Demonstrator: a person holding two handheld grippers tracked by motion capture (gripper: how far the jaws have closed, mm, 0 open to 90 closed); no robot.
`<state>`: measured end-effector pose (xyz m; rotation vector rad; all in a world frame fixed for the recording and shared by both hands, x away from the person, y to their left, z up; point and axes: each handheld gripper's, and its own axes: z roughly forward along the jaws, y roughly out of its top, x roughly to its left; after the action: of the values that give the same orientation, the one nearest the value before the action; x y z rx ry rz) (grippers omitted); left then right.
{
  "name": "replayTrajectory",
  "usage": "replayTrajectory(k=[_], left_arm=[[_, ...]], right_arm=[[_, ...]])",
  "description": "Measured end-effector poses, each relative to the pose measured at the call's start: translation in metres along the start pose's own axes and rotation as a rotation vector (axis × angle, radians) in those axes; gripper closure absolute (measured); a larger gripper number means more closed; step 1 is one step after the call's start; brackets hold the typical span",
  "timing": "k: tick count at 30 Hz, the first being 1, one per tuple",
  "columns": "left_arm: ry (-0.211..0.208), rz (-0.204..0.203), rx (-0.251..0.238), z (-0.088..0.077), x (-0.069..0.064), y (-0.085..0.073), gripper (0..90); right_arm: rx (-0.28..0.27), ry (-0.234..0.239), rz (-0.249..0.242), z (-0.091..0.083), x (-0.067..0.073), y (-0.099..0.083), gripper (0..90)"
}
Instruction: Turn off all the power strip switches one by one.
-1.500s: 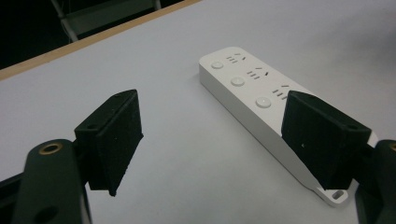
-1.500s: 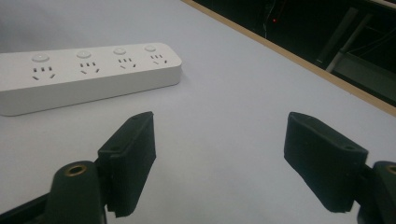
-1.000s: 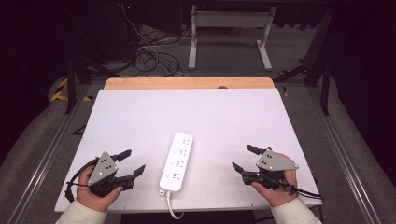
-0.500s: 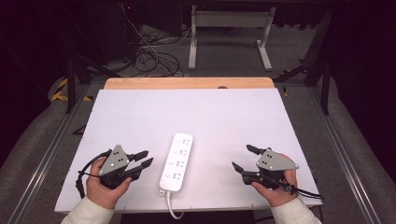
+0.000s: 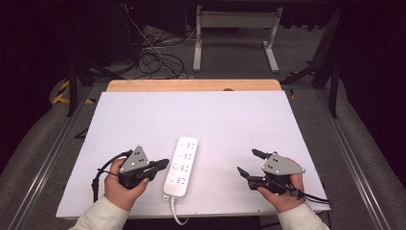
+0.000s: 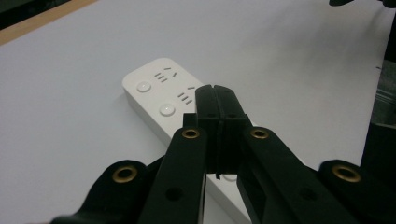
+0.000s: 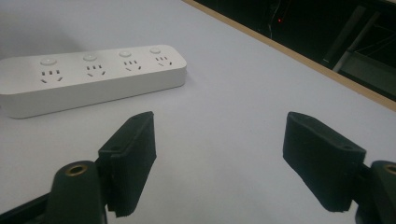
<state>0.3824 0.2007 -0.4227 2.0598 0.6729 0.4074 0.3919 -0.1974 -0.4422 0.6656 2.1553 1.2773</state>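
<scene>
A white power strip [image 5: 181,166] with several sockets and round buttons lies near the front middle of the white table [image 5: 215,120]. Its cord leaves over the front edge. My left gripper [image 5: 163,163] is just left of the strip, tips close beside its left edge and pointing at it. Its jaws have just been closing and now stand shut with nothing between them. In the left gripper view the closed pads [image 6: 215,100] hover over the strip [image 6: 159,88]. My right gripper [image 5: 248,162] rests at the front right, open and empty, well apart from the strip [image 7: 88,77].
A wooden strip [image 5: 191,85] runs along the table's far edge. Beyond it the floor holds tangled cables [image 5: 158,57] and a white frame stand [image 5: 234,38]. Metal rails [image 5: 354,158] flank the table on both sides.
My left gripper moved right toward the power strip and its jaws went from wide open to shut. The right gripper and the strip stayed where they were.
</scene>
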Motion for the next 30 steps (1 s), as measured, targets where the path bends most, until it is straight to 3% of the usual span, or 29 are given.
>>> replayTrajectory(k=[6,12,14,20,30], left_arm=[[-0.04,-0.001,0.024,0.016,-0.002,0.004,90.0],[-0.065,-0.019,0.053,0.018,-0.003,0.004,90.0],[-0.074,-0.02,0.082,0.019,-0.001,0.004,90.0],[-0.131,-0.02,0.246,0.028,0.004,0.001,90.0],[-0.145,-0.026,0.337,0.035,0.004,-0.001,90.0]], right_arm=[[0.004,0.004,-0.003,0.0,0.0,0.0,26.0],[0.007,0.004,-0.003,0.001,0.0,-0.001,26.0],[0.008,0.006,-0.007,0.001,0.001,-0.001,26.0],[0.01,0.008,-0.007,0.001,0.001,-0.001,26.0],[0.02,0.015,-0.008,0.002,0.001,-0.001,25.8]])
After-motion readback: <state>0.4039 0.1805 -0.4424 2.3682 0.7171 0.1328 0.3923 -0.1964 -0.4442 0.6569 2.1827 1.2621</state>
